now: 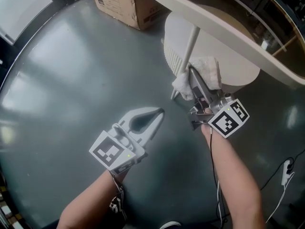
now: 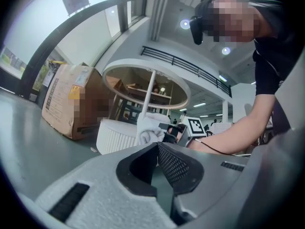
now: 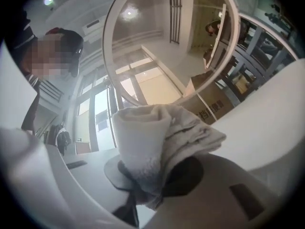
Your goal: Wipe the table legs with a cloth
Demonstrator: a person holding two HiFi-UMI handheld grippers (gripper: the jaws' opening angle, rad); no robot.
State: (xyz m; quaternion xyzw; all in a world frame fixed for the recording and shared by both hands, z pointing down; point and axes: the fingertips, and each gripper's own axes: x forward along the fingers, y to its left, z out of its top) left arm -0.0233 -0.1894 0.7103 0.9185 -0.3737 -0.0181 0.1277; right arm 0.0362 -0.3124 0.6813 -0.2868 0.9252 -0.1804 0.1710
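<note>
A thin white table leg (image 1: 189, 46) runs from the round white tabletop (image 1: 224, 30) down to a ribbed white base (image 1: 238, 66). My right gripper (image 1: 191, 80) is shut on a white cloth (image 1: 208, 69), which is pressed against the lower part of the leg. The right gripper view shows the cloth (image 3: 151, 137) bunched between the jaws. My left gripper (image 1: 160, 112) hovers over the grey floor left of the leg, shut and holding nothing. The left gripper view shows the leg (image 2: 150, 93), the cloth (image 2: 149, 130) and the base (image 2: 116, 137) ahead of it.
A cardboard box (image 1: 125, 4) stands on the floor behind the table base and also shows in the left gripper view (image 2: 66, 104). A cable with a plug (image 1: 286, 171) lies at the right. Dark shelving (image 1: 281, 13) sits beyond the tabletop.
</note>
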